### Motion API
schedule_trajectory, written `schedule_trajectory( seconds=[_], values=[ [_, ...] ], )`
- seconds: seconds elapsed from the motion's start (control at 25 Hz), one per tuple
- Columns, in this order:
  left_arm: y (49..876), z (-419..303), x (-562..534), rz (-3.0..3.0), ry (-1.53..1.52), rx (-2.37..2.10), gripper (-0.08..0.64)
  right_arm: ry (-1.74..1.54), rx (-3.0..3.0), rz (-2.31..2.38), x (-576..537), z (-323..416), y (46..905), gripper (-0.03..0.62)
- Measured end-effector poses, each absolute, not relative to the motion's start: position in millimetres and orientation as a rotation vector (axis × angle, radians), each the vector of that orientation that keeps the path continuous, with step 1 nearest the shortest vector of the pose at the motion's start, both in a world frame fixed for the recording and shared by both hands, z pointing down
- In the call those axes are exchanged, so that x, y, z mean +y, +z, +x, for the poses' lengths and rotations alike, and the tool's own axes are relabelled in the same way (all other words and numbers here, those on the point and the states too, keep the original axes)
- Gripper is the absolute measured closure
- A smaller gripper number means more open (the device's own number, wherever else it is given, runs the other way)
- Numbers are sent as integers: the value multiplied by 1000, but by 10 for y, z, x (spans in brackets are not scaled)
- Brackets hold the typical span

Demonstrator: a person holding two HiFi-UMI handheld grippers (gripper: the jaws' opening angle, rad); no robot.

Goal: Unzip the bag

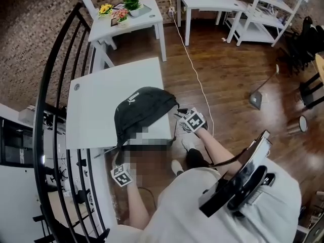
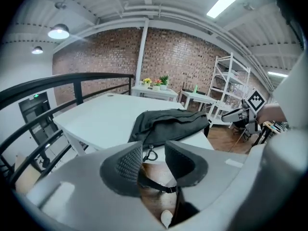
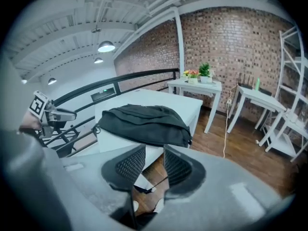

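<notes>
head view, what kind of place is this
Likely a loft-style office or studio, on an upper level: exposed brick wall, a black railing beside the table, and a white shelf unit on a wood floor.

A brick wall (image 3: 226,42) backs a loft room with a dark wooden floor (image 1: 228,70), a white desk (image 1: 96,110), a flower-topped side table (image 1: 149,20), white shelving (image 1: 266,19), a black railing (image 1: 48,90) and lit ceiling lamps (image 3: 106,46).

Matt black cloth bag (image 1: 144,110) — smooth white table (image 1: 96,105) (glossy wood floor (image 1: 228,70)).
</notes>
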State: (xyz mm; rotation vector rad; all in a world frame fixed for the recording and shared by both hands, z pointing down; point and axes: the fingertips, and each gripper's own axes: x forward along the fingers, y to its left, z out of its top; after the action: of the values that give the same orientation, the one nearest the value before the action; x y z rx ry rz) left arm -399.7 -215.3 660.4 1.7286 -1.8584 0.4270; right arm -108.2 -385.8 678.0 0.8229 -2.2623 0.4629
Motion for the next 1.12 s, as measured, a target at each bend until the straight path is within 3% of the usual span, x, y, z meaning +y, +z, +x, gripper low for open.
schedule_trajectory(
  seconds=[0.4,0.72,1.12],
  values=[
    [5446,-3670,-2305,2013,272,-1941,399,333,-2521,830,-3228,-1549,5740,489],
    [5031,-3274,-2334,2191,115,-1978,405,98,-2606,791,-2993,-1656,5180,491],
    [4523,-2551,-1948,2296,75,-2082,405,25,-2706,872,-2601,-934,4754,525]
  ],
)
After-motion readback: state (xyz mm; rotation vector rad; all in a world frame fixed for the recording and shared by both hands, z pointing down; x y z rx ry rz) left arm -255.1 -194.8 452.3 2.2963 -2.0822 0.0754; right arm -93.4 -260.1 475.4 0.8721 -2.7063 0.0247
